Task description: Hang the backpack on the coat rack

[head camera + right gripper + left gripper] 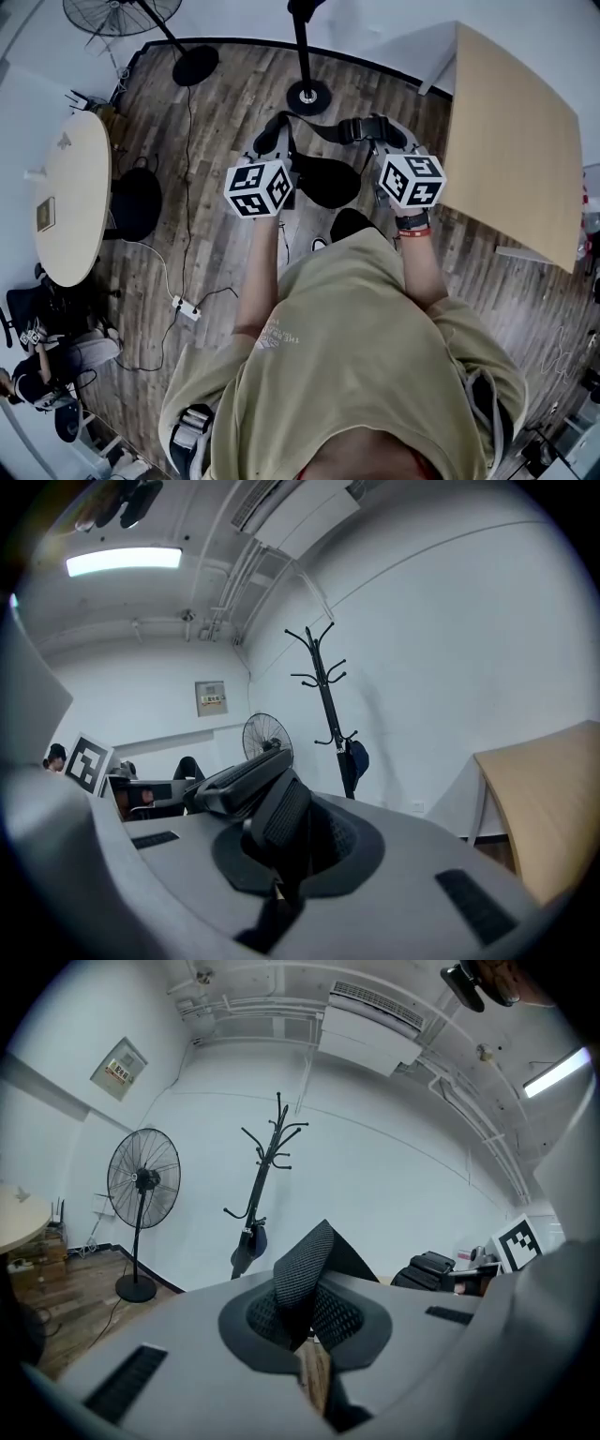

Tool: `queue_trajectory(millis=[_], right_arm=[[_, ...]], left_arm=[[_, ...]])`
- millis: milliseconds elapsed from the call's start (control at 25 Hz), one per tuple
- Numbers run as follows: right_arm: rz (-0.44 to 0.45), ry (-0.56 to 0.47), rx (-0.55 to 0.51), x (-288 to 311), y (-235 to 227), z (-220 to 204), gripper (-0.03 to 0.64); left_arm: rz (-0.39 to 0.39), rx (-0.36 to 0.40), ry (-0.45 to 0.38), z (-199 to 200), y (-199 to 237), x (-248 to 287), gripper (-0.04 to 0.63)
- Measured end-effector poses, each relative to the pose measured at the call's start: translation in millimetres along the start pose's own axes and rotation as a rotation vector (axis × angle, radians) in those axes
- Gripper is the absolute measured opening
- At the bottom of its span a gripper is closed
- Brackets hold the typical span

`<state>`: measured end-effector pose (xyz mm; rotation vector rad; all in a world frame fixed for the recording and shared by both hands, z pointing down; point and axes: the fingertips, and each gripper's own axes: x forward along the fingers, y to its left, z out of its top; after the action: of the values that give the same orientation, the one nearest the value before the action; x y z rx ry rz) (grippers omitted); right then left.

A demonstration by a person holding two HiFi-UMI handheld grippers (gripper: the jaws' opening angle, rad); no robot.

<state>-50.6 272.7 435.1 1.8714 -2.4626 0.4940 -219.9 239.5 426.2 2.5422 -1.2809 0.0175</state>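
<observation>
A black backpack [325, 180] hangs between my two grippers, held up by its shoulder straps in front of the person. My left gripper [273, 142] is shut on a mesh strap [306, 1267], which folds up out of the jaws in the left gripper view. My right gripper [381, 137] is shut on the other padded strap [278, 819]. The black coat rack [268, 1174] stands ahead against the white wall, with its round base [308, 96] on the wood floor just beyond the backpack. In the right gripper view the coat rack [327, 703] stands right of centre.
A dark cap [249, 1247] hangs low on the rack. A pedestal fan [123, 13] stands at the back left. A round pale table [71, 199] and a dark chair [137, 202] are on the left, a wooden table [512, 141] on the right. A power strip [186, 307] lies on the floor.
</observation>
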Motion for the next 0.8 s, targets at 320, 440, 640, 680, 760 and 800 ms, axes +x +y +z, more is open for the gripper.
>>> queue_trajectory(millis=[320, 440, 640, 680, 760, 800], right_arm=[[0.043, 0.024, 0.01, 46, 2, -5, 0.015], [0.053, 0.035, 0.022, 82, 3, -2, 0.015], [0.075, 0.077, 0.052, 129, -10, -2, 0.015], [0.079, 0.084, 0.055, 138, -13, 1, 0.015], [0.089, 0.095, 0.068, 153, -21, 8, 0.015], [0.096, 0.099, 0.08, 160, -25, 11, 0.015]], left_arm=[[0.013, 0.013, 0.016, 2, 24, 27, 0.025], [0.03, 0.009, 0.03, 5, 46, 45, 0.025], [0.061, -0.005, 0.068, 0, 65, 83, 0.025], [0.067, -0.008, 0.074, 2, 67, 92, 0.025], [0.076, -0.014, 0.086, 7, 70, 110, 0.025], [0.079, -0.018, 0.088, 10, 71, 118, 0.025]])
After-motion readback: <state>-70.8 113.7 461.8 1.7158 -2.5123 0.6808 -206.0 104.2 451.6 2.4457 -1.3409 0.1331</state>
